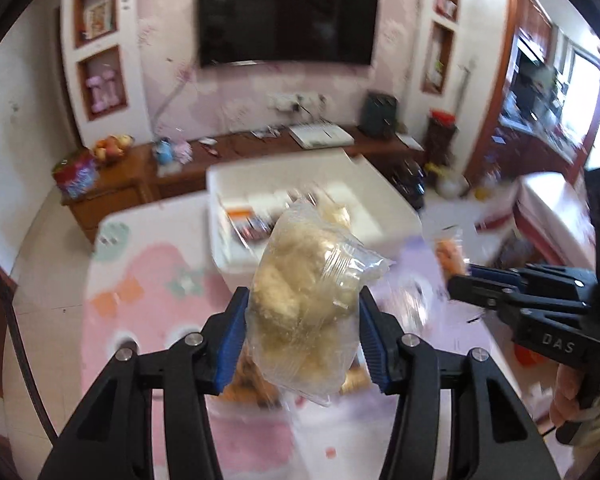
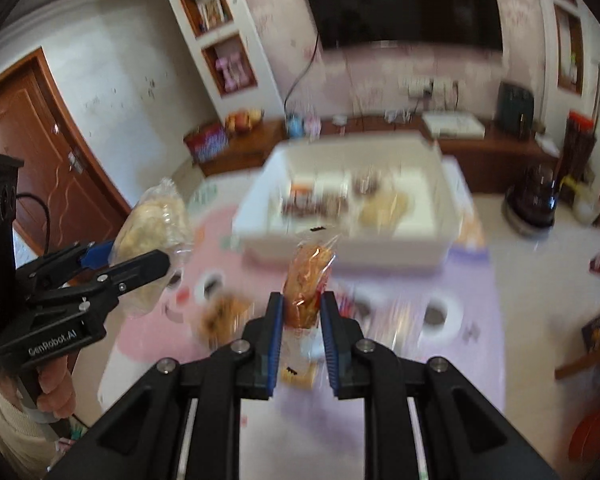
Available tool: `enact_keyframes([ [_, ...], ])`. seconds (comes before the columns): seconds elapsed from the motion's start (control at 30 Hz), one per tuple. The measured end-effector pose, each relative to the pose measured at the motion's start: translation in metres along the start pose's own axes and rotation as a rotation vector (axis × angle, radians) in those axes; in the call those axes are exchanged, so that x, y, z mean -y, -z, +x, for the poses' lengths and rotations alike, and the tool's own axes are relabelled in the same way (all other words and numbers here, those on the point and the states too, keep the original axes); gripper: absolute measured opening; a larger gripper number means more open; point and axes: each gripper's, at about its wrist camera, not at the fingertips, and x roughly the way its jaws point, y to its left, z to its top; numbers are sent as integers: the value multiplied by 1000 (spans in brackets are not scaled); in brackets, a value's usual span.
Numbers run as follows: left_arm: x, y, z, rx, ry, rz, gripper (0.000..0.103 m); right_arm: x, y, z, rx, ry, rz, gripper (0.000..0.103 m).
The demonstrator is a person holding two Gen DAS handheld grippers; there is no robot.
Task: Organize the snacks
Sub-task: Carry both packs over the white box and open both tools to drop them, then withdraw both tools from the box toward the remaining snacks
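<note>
Both snacks are lifted above the pink mat (image 2: 148, 332): the left gripper (image 1: 302, 334) clamps a pale pastry packet (image 1: 308, 300), the right gripper (image 2: 300, 320) an orange snack packet (image 2: 306, 280), next needing carriage over the white bin (image 2: 340, 248) and release.

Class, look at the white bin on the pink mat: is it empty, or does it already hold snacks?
Not empty. The white bin already holds several wrapped snacks on its floor, though blur hides exactly what they are.
</note>
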Motion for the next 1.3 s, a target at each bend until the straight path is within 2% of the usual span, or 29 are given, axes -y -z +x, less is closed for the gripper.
enact_keyframes([
  [0.1,-12,-35,1,12,-18,-40,50,5,-49,-5,67,26,-2,19],
  [0.27,-28,-92,16,49,-84,-64,50,13,-113,3,123,56,18,19],
  [0.43,-38,-125,46,57,-123,-66,51,23,-151,29,125,62,51,19],
  [0.53,-45,-132,71,44,-138,-70,51,29,-161,50,101,62,69,19],
  [0.63,-50,-132,99,11,-145,-79,51,37,-164,81,41,67,86,19],
  [0.83,-54,-117,141,-55,-150,-89,51,49,-155,128,-45,101,92,19],
  [1.1,-51,-106,165,-105,-153,-79,52,49,-146,150,-98,110,76,21],
  [1.2,-48,-104,165,-95,-169,-74,59,48,-145,152,-112,102,85,21],
  [1.27,-47,-103,162,-84,-174,-77,85,47,-144,154,-121,104,80,25],
  [1.3,-47,-103,160,-77,-168,-81,91,46,-143,154,-126,107,77,27],
])
